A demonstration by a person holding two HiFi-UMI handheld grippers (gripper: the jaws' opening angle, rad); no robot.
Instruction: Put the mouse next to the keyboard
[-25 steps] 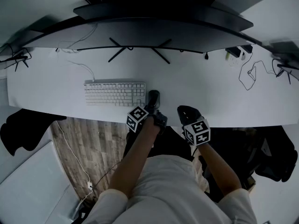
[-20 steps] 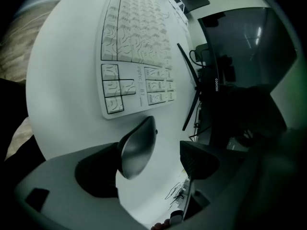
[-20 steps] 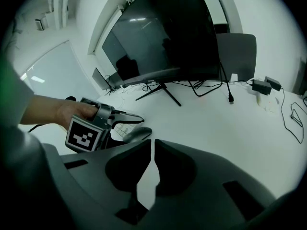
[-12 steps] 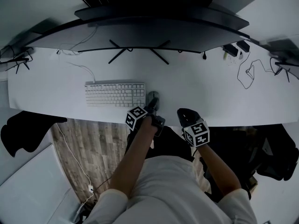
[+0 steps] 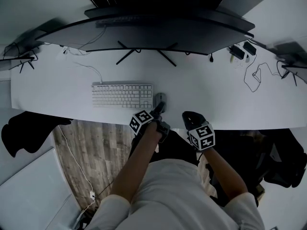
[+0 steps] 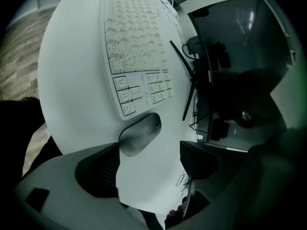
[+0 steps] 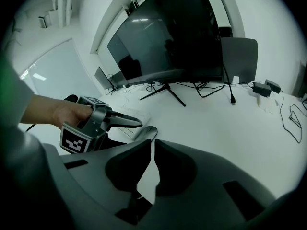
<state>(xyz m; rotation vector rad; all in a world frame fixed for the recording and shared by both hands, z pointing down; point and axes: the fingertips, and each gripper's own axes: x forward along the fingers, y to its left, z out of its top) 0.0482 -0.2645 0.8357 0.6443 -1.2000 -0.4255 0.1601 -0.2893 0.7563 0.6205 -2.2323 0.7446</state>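
Lying beside the white rectangular keyboard [image 5: 122, 96], the grey oval mouse [image 5: 159, 99] is free. Your left tool [image 6: 149, 155] just opened wide, empty; right tool [image 7: 149, 147] closed.

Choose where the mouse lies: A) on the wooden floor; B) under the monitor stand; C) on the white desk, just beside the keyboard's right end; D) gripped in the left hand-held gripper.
C: the mouse rests on the desk by the keyboard, just ahead of the left hand-held gripper, whose jaws have just been opening and stand wide apart with nothing between them.
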